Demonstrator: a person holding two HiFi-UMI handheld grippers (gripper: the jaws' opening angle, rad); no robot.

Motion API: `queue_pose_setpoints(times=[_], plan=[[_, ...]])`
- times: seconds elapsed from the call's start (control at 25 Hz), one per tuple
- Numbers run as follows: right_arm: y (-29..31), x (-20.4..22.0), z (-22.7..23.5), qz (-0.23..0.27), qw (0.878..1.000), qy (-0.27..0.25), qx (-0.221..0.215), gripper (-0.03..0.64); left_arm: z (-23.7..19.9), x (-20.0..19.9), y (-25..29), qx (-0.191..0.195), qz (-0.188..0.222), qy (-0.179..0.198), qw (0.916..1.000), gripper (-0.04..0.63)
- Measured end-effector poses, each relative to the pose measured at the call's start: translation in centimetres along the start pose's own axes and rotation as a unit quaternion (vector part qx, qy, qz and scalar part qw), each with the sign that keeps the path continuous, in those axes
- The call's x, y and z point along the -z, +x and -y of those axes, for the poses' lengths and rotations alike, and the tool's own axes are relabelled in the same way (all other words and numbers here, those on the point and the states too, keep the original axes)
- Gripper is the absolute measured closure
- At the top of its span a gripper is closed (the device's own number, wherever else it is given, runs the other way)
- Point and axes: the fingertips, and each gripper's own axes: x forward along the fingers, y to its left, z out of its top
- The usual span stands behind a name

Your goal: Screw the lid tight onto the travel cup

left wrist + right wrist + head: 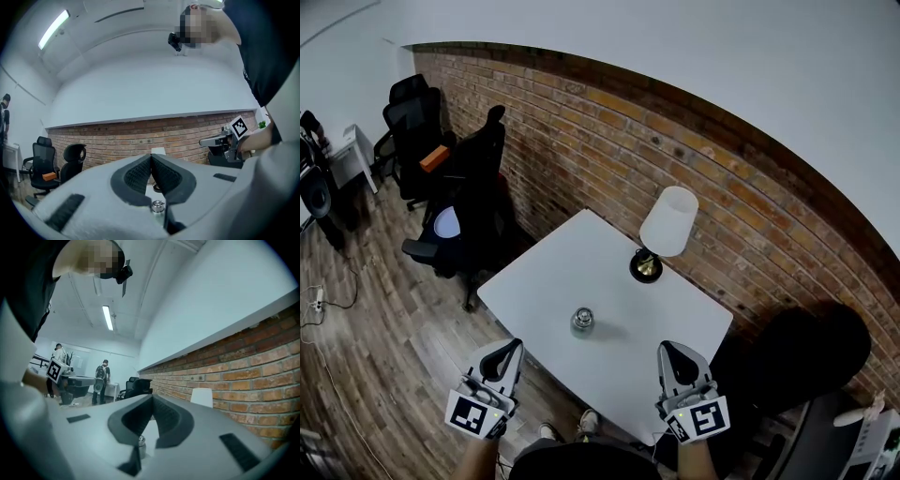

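1. Fingers on your left gripper (513, 345) and right gripper (667, 346) are pressed together, holding nothing.
2. Your cup (582, 321) stands upright on the table (546, 274), ahead of both grippers and touching neither.
3. Your lamp (668, 221) stands beyond the cup, near the brick wall (609, 122).

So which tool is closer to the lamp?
Right. The right tool hangs straight in front of the lamp; the left tool is off to the side, past the cup.
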Motion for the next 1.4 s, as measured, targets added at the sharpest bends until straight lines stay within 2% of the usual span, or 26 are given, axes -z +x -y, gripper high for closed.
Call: queue_pose_setpoints(times=[0.28,0.48,0.64,0.8,0.96,1.16,1.4], plan=[[-1.8,-0.9,1.1,0.004,1.000,-0.003,0.022,0.604,1.3,0.3,1.4,0.007,-0.016,-0.023,0.9996,0.572],[-2.3,-1.3,1.5,-0.003,1.000,-0.013,0.022,0.604,2.0,-0.1,2.6,0.012,-0.001,-0.026,0.9996,0.572],[-2.5,-1.5,1.5,-0.005,1.000,-0.012,0.024,0.604,2.3,-0.2,3.2,0.020,0.009,-0.014,0.9997,0.572],[-2.2,-1.7,1.6,-0.001,1.000,-0.013,0.024,0.604,2.8,-0.3,3.5,0.025,-0.010,-0.034,0.9991,0.572],[-1.8,-1.6,1.8,0.005,1.000,-0.010,0.022,0.604,2.5,-0.7,3.7,0.023,-0.012,-0.023,0.9994,0.572],[-0.8,-0.7,2.0,-0.012,0.999,-0.020,0.026,0.604,2.4,-1.5,4.0,0.025,-0.015,-0.011,0.9995,0.572],[0.1,-1.4,1.7,0.006,1.000,-0.014,0.011,0.604,2.5,-2.5,4.2,0.028,-0.019,0.002,0.9994,0.572]])
